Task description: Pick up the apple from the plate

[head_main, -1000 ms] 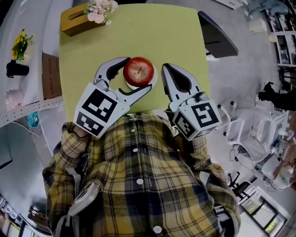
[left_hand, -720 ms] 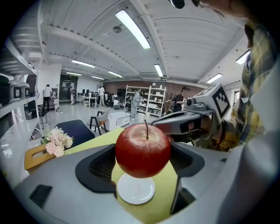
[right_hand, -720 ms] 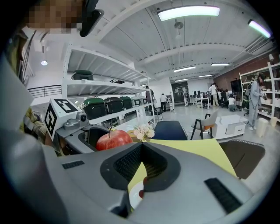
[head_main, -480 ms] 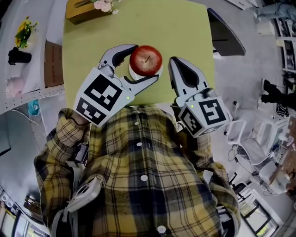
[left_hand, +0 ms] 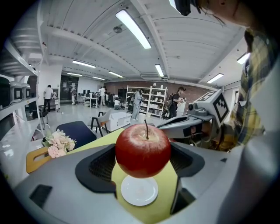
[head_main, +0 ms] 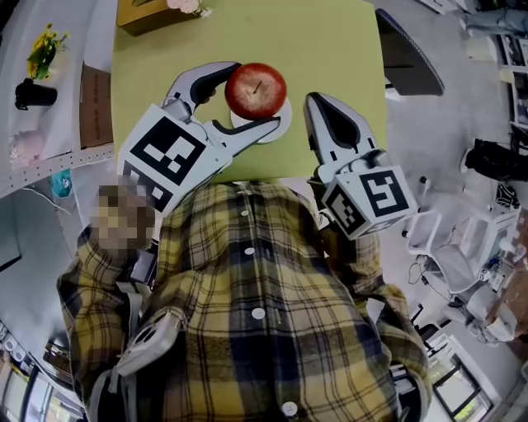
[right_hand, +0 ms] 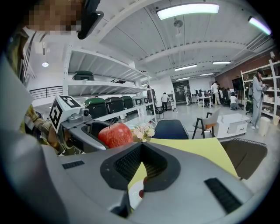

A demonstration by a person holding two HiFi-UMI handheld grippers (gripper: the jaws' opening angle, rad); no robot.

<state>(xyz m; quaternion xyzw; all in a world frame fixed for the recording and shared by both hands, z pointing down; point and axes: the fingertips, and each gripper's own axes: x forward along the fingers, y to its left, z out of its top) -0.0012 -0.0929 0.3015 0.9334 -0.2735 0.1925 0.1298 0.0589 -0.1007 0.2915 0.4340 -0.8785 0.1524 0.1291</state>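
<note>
yellow-green table [head_main: 330, 49] under your head camera, in an open workshop with shelving, ceiling strip lights and people standing far off. reading from left to right:

a white side shelf [head_main: 58, 132] at the far left carries a black cup [head_main: 33, 93] and a small bunch of yellow flowers [head_main: 43, 59]. a wooden box [head_main: 144, 12] with pale pink flowers [head_main: 188, 7] stands at the table's far left corner.

your left gripper [head_main: 256, 97], with its marker cube [head_main: 161, 157] near your plaid shirt [head_main: 256, 313], has its jaws spread about as wide as the fruit and closed against the red apple [head_main: 256, 89]. in the left gripper view, the apple sits upright, stem up, between the two dark ribbed pads [left_hand: 98, 168], one pressing each side.

a small white plate [head_main: 283, 124] lies on the table directly under the apple, bare. the apple appears raised just off it.

your right gripper [head_main: 318, 103] lies just right of the plate, apart from it. its jaws are brought together at the tips and hold nothing. its marker cube [head_main: 369, 200] faces up.

a dark blue chair [head_main: 404, 58] stands at the table's right edge.
</note>
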